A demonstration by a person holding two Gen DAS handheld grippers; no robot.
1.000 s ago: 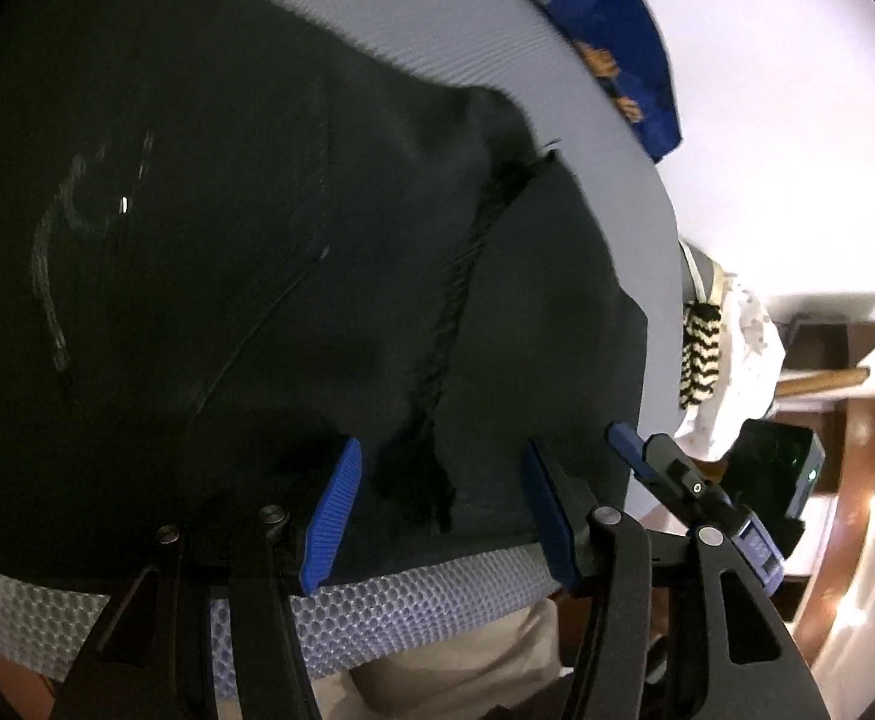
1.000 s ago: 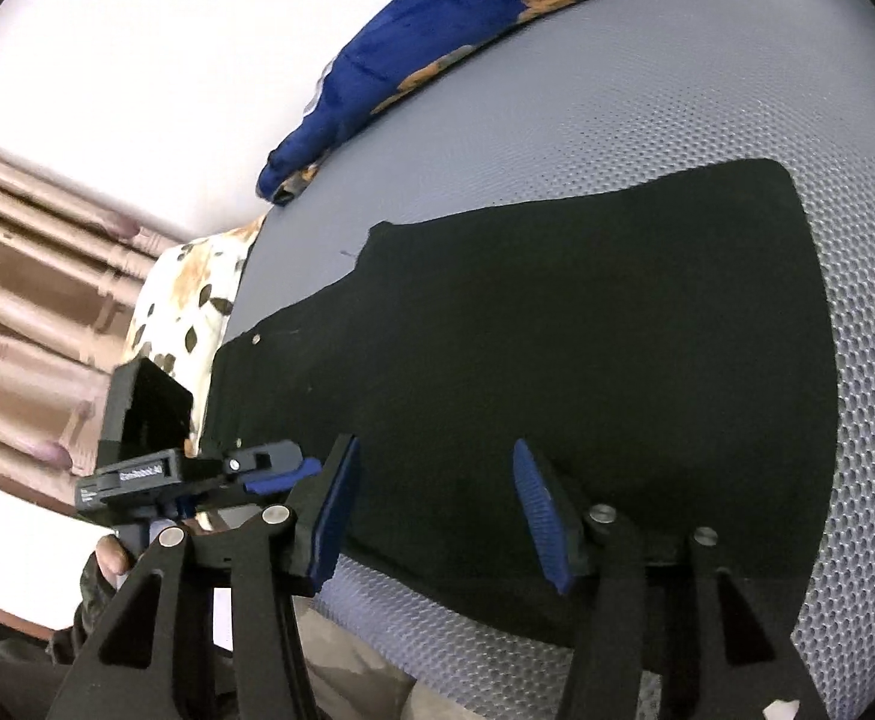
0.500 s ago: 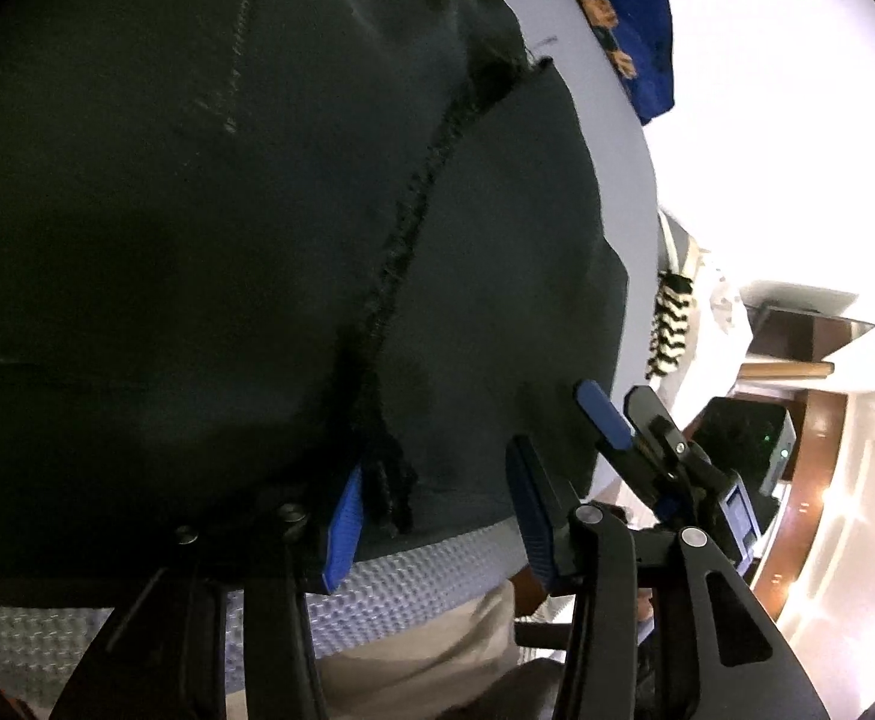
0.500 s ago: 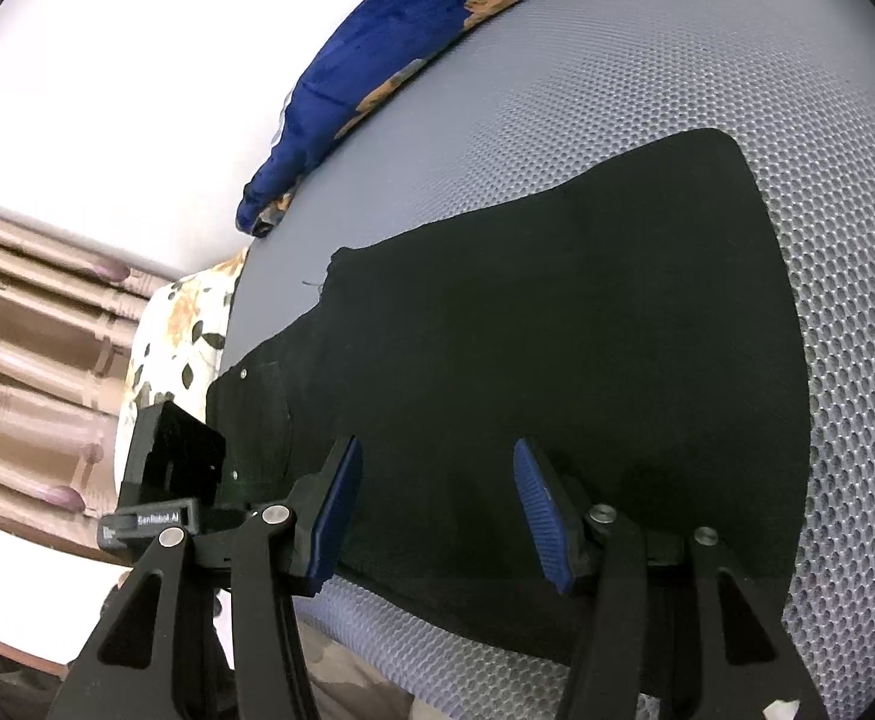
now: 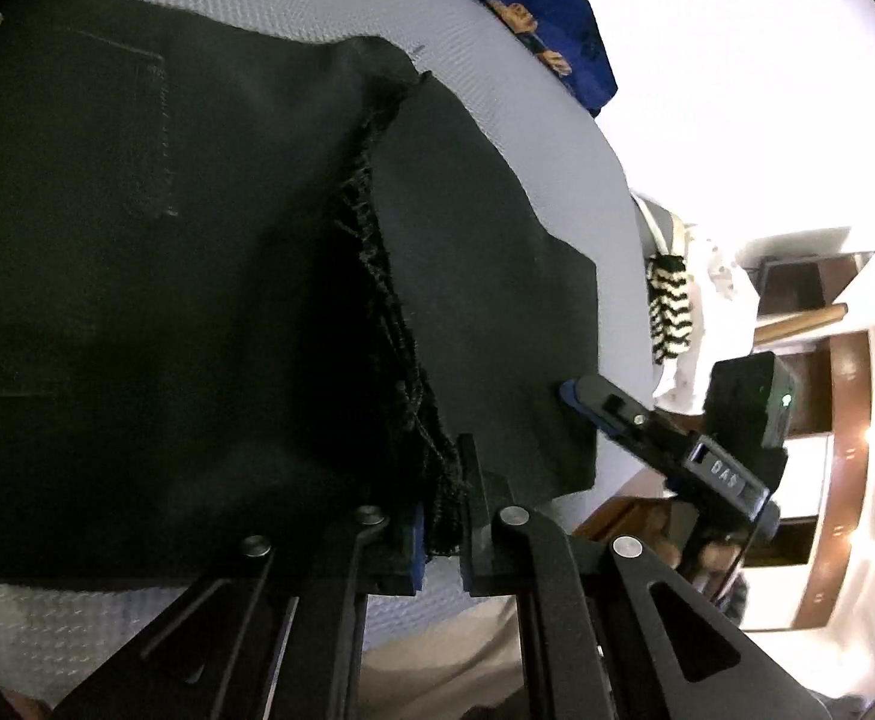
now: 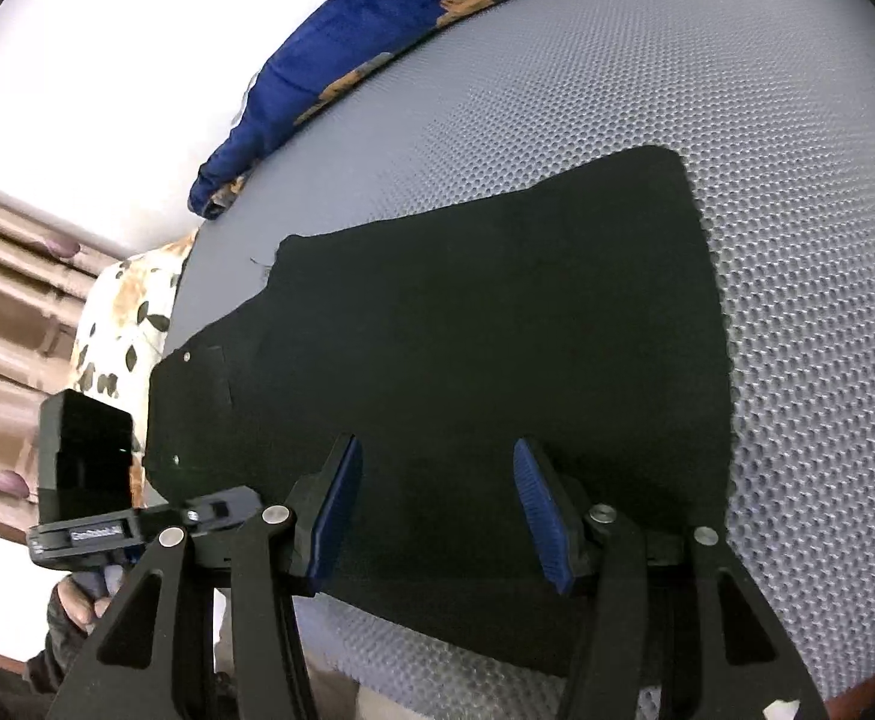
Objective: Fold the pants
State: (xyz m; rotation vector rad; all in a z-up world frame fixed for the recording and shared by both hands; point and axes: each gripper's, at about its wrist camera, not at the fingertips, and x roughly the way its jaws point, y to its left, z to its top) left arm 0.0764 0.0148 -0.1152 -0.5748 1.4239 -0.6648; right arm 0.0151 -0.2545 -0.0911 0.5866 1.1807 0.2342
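Note:
Black pants (image 6: 485,330) lie flat on a grey mesh surface (image 6: 737,120), waist end to the left, leg end to the right. In the left wrist view the pants (image 5: 167,300) fill the left side, with a frayed seam edge (image 5: 389,312) running down to my left gripper (image 5: 440,516), which is shut on that edge near the front. My right gripper (image 6: 437,510) is open over the near edge of the leg, with fabric between its blue pads (image 6: 542,516). It also shows in the left wrist view (image 5: 647,426) at the leg's edge.
A blue patterned blanket (image 6: 377,42) lies along the far edge of the mesh surface. A floral pillow (image 6: 119,324) sits at the left end. A black-and-white striped cloth (image 5: 668,312) hangs off the right end. Beige trousers of the person (image 5: 437,660) show below the front edge.
My left gripper has closed on the frayed seam edge of the pants. My right gripper has stayed open and shifted slightly over the leg's near edge.

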